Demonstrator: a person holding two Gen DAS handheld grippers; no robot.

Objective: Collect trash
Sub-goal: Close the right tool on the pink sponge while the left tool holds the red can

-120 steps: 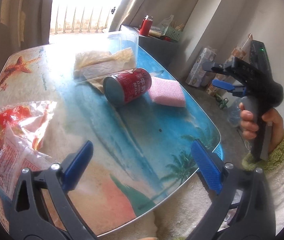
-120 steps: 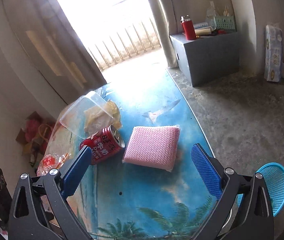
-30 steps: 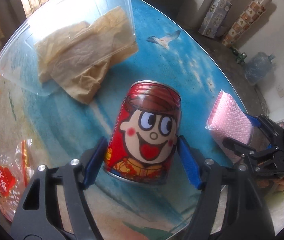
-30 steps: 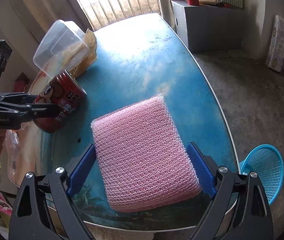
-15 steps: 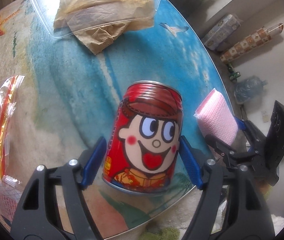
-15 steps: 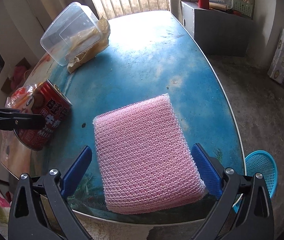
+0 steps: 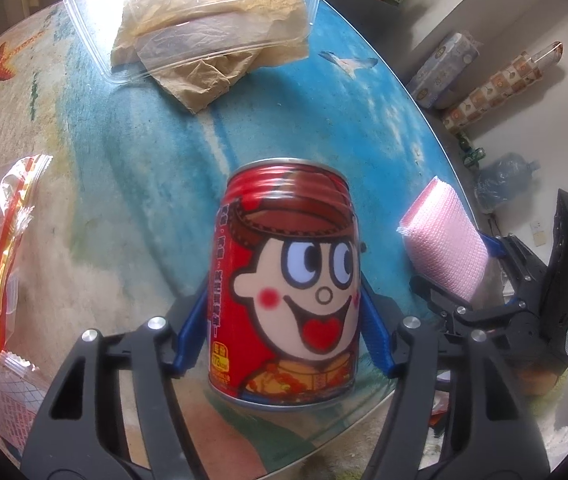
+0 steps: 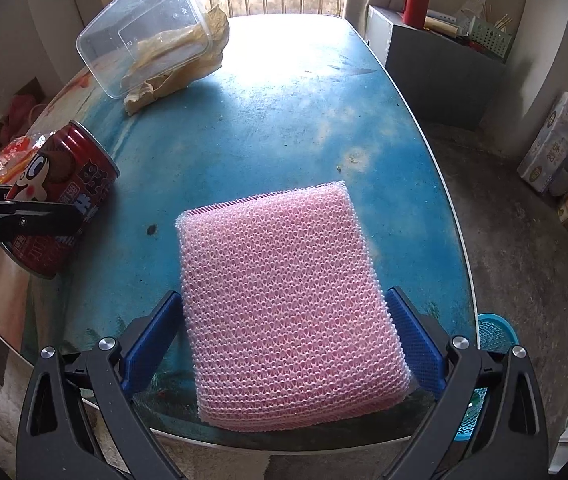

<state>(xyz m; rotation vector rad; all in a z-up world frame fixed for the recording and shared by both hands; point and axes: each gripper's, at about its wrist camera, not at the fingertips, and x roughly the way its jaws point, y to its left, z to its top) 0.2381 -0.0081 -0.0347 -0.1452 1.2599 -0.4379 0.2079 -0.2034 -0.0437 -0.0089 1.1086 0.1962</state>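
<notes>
Fingers (image 7: 193,330) of left gripper (image 7: 279,330) were closing on red can (image 7: 288,288), lying near table (image 8: 284,120) near edge. Right gripper (image 8: 284,340) spread wide, straddling pink sponge (image 8: 288,300) at same edge, pads apparently not pressing. Best squeezed mid-body, lifted level; blue basket (image 8: 496,332) sat just beyond the right edge.

can (image 8: 57,200) left of sponge (image 8: 288,300) | container (image 8: 143,52) behind, on table (image 8: 304,120)

Both grippers are pointing steeply down over the table's near edge: the left gripper (image 7: 281,332) is closing its jaws around a can (image 7: 288,280), while the right gripper (image 8: 284,340) is spreading wide astride a sponge (image 8: 288,300).
</notes>
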